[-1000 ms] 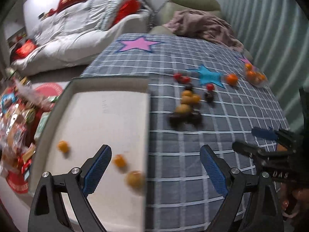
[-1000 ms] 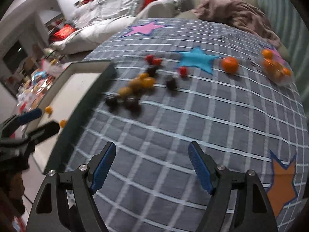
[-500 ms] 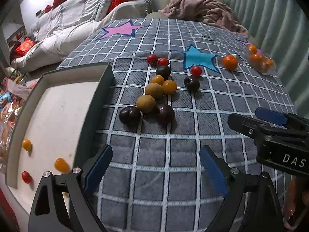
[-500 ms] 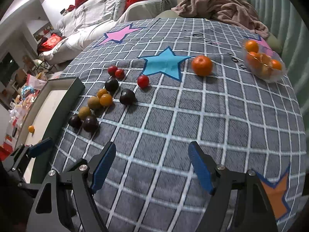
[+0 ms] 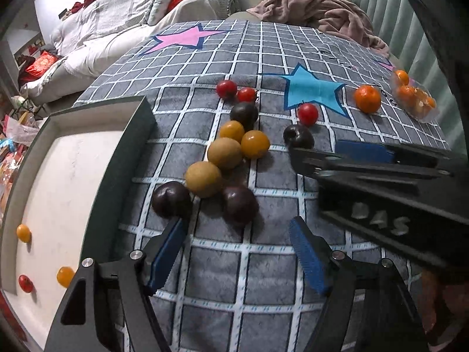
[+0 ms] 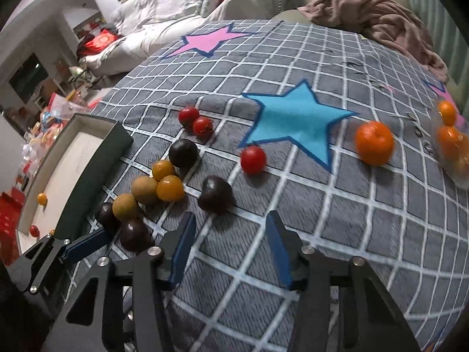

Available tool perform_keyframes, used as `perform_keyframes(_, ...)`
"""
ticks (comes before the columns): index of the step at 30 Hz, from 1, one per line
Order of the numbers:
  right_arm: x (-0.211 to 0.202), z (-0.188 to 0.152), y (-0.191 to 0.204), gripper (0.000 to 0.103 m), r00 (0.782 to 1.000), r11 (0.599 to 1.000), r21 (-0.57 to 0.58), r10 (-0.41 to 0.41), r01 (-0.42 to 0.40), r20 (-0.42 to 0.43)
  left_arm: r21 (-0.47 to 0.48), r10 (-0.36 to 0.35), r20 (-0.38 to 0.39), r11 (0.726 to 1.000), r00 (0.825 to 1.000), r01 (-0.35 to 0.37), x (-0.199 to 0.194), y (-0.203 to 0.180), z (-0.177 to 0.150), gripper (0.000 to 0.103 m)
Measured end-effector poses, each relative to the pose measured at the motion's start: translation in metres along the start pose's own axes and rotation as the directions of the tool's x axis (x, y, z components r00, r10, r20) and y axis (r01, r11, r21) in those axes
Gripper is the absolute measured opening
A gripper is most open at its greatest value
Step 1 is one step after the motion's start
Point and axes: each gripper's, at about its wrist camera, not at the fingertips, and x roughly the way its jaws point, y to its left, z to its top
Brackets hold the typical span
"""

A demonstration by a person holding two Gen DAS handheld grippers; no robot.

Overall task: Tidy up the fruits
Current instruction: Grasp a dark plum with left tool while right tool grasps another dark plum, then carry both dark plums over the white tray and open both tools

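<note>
Small fruits lie in a cluster on the grey checked cloth (image 5: 234, 272): dark plums (image 5: 239, 207) (image 5: 171, 199), brown longans (image 5: 203, 179), yellow tomatoes (image 5: 255, 144) and red tomatoes (image 5: 307, 113). My left gripper (image 5: 237, 252) is open and empty, its jaws just short of the two nearest plums. My right gripper (image 6: 228, 249) is open and empty, just short of a lone dark plum (image 6: 216, 195). A dark-rimmed white tray (image 5: 58, 193) at the left holds three small tomatoes (image 5: 65, 276).
A tangerine (image 6: 374, 143) lies by the blue star (image 6: 296, 120). A clear bag of tangerines (image 6: 450, 143) sits at the far right. The right gripper's fingers (image 5: 366, 161) cross the left wrist view. A pink blanket (image 5: 319, 14) and white bedding lie beyond.
Both grippers have moved forward toward the fruit cluster and lowered; the left one swung right, away from the tray. Both stayed open.
</note>
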Motion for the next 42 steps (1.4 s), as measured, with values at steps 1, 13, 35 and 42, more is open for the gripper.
perform_keyframes(1,0.002,0.003,0.003,0.050,1.000,1.000,-0.012,0.004,-0.004,0.003,0.000,0.000,0.003,1.000,1.000,0.000,0.001,-0.002,0.001,0.076)
perform_keyframes(13,-0.022,-0.021,-0.019,0.026,0.997,0.995,0.079,0.052,-0.056,0.052,-0.023,-0.030,0.025,0.999,0.999,0.030,0.000,0.001,0.007,0.028)
perform_keyframes(35,-0.071,-0.118,-0.024,0.026,0.996,0.977,0.207,0.045,-0.059,0.072,0.060,-0.089,0.005,0.994,0.996,0.089,-0.043,0.010,-0.063,0.027)
perform_keyframes(42,-0.084,-0.122,-0.014,0.027,0.997,0.978,0.205,0.032,-0.046,0.071,0.018,-0.139,-0.008,0.990,0.990,0.139,-0.052,0.022,-0.070,0.027)
